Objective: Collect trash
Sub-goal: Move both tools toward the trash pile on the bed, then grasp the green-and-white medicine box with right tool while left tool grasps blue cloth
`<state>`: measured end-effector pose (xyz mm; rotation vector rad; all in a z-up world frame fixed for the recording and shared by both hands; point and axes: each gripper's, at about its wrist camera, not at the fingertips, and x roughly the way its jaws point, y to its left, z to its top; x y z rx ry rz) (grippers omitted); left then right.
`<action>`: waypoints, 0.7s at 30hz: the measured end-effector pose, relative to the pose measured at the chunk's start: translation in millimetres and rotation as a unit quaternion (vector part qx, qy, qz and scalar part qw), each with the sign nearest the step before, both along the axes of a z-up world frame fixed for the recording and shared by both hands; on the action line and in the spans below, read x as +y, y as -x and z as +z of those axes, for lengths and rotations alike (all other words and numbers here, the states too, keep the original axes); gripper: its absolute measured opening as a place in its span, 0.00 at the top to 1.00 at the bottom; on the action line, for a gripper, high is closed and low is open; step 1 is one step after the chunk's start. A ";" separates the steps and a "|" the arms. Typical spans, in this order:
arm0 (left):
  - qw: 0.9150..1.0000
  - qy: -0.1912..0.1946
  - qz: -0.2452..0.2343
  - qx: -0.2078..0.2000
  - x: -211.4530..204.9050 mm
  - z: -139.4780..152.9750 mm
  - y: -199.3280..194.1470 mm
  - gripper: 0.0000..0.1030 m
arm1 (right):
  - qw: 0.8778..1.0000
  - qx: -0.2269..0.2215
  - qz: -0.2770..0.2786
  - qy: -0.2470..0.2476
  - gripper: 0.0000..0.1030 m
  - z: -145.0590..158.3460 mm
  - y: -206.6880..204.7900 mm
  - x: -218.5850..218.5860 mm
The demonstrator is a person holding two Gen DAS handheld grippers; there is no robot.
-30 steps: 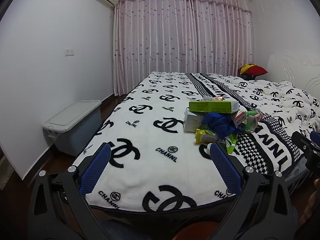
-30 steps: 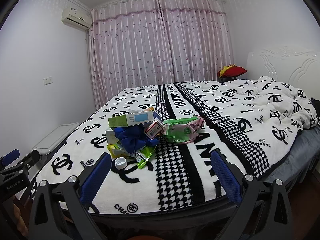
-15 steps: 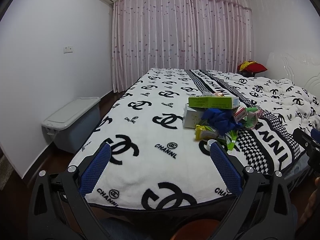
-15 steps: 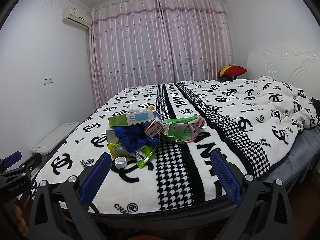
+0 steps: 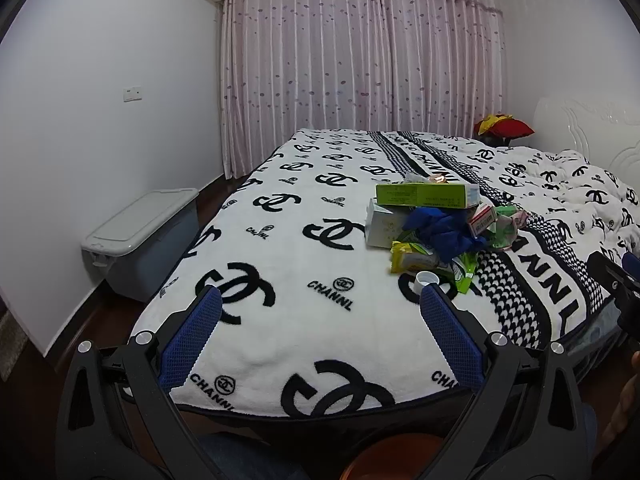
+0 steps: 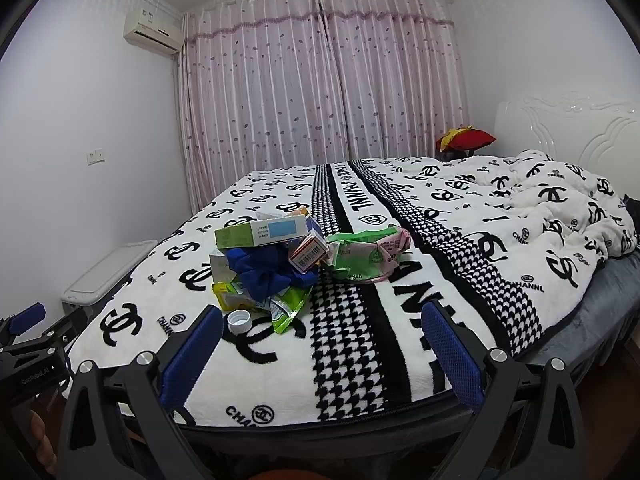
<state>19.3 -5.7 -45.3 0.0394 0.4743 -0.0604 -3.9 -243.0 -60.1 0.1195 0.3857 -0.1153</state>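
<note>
A pile of trash lies on the bed's black-and-white blanket (image 5: 304,240): a green box (image 5: 424,195) on top, a crumpled blue bag (image 5: 444,232), a yellow packet (image 5: 412,260), a white bottle cap (image 5: 426,279) and green-pink wrappers (image 6: 368,254). In the right wrist view the box (image 6: 262,232), blue bag (image 6: 268,272) and cap (image 6: 239,318) lie left of centre. My left gripper (image 5: 320,332) is open and empty at the bed's foot, short of the pile. My right gripper (image 6: 322,344) is open and empty, also at the bed's foot.
A grey lidded storage bin (image 5: 142,236) stands on the floor left of the bed by the wall. Pink curtains (image 5: 360,60) hang behind. A red cushion (image 6: 466,140) and a white headboard (image 6: 572,124) are at the far right. An orange rim (image 5: 384,458) shows below.
The left gripper has pulled back and drifted a little; the pile now sits slightly farther right and the bottle cap shows. The right gripper has hardly moved.
</note>
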 end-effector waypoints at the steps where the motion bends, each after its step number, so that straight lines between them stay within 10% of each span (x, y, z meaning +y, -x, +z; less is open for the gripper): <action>1: 1.000 -0.001 0.000 0.000 -0.2 -0.2 -0.3 0.06 | 1.000 0.001 0.000 0.000 0.05 0.3 -2.0 0.2; 12: 1.000 -0.004 -0.003 0.010 -2.1 -4.2 -5.5 0.06 | 1.000 0.005 0.007 -0.005 0.05 -1.2 -6.2 -1.0; 21: 0.999 -0.002 -0.004 0.031 6.9 -19.1 -15.3 0.06 | 0.990 0.009 0.130 -0.046 0.05 -4.6 -51.1 -6.9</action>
